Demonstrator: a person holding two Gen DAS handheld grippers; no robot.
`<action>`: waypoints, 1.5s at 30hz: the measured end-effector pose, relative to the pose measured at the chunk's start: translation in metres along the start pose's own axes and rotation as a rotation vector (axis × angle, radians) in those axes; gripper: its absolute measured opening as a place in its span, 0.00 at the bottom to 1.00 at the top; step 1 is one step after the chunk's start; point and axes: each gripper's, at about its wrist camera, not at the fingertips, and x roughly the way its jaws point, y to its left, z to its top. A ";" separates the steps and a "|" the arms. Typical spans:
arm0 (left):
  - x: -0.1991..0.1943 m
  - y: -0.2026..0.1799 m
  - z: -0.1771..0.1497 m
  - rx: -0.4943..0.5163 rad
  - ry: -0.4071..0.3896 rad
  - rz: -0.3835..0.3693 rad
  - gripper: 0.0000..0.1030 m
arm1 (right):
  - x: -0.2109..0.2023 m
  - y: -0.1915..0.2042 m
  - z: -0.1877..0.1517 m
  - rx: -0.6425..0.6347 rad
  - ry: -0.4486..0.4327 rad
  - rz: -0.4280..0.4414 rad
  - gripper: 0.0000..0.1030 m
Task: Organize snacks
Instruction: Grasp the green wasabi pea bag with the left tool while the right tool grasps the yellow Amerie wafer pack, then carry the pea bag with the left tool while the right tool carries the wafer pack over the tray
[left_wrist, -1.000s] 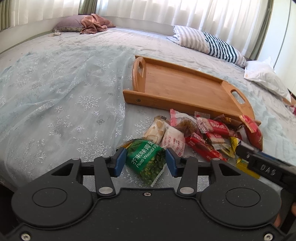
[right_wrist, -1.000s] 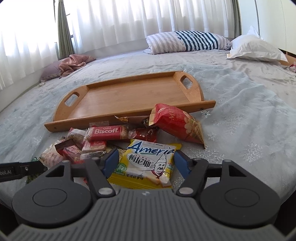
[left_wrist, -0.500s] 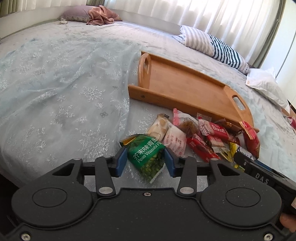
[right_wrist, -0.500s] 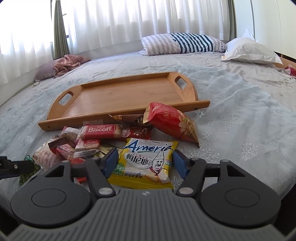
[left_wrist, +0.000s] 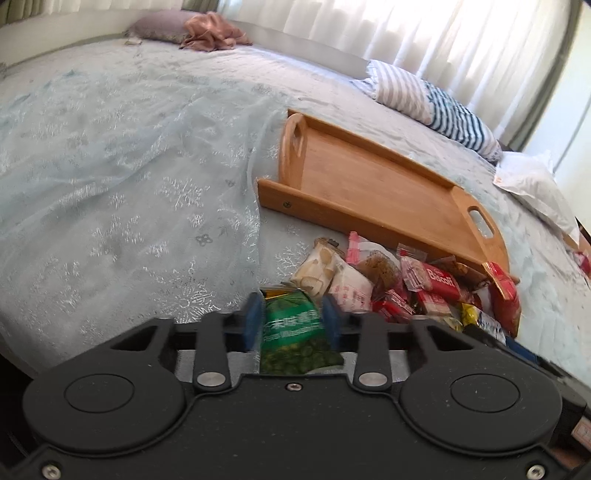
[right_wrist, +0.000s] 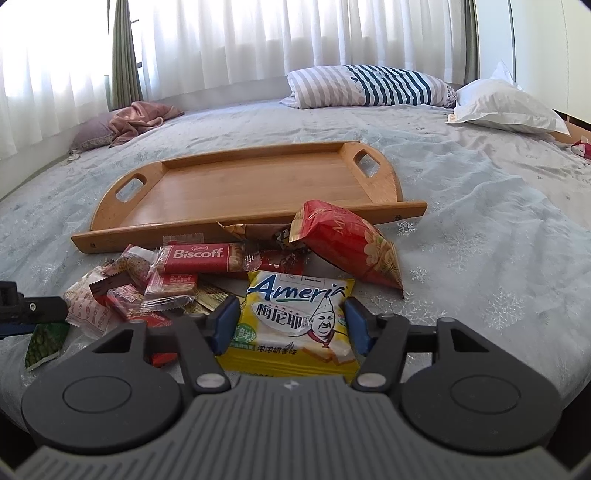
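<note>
A green wasabi-pea packet (left_wrist: 295, 354) sits between the blue pads of my left gripper (left_wrist: 291, 319). The jaws are closing, and the pads press its sides so that the packet bunches. The same packet shows at the left edge of the right wrist view (right_wrist: 42, 343). My right gripper (right_wrist: 290, 325) is also closing, around a yellow cracker pack (right_wrist: 295, 306) that lies flat on the bed; its pads stand at the pack's side edges without buckling it. Several loose snacks lie in a pile in front of an empty wooden tray (right_wrist: 258, 184).
In the pile are a Biscoff pack (right_wrist: 199, 254), a red bag (right_wrist: 343, 247) leaning on the tray's front rail, and small red and white wrappers (left_wrist: 351, 284). Striped pillow (right_wrist: 369, 86) and white pillow (right_wrist: 506, 107) lie beyond the tray. The pale blue bedspread (left_wrist: 129, 184) stretches to the left.
The left jaws have narrowed onto the green packet, which now looks squeezed. The right jaws have drawn in toward the yellow pack's edges. Both hands stayed almost in place.
</note>
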 end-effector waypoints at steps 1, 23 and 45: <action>-0.003 -0.003 0.000 0.021 -0.006 0.004 0.23 | -0.001 -0.001 0.000 0.002 -0.004 0.000 0.57; -0.007 0.000 -0.014 0.039 0.054 -0.026 0.46 | -0.015 -0.016 -0.004 0.020 -0.004 -0.012 0.57; -0.026 -0.022 0.007 0.110 -0.020 -0.065 0.34 | -0.027 -0.019 0.000 0.011 -0.063 0.001 0.53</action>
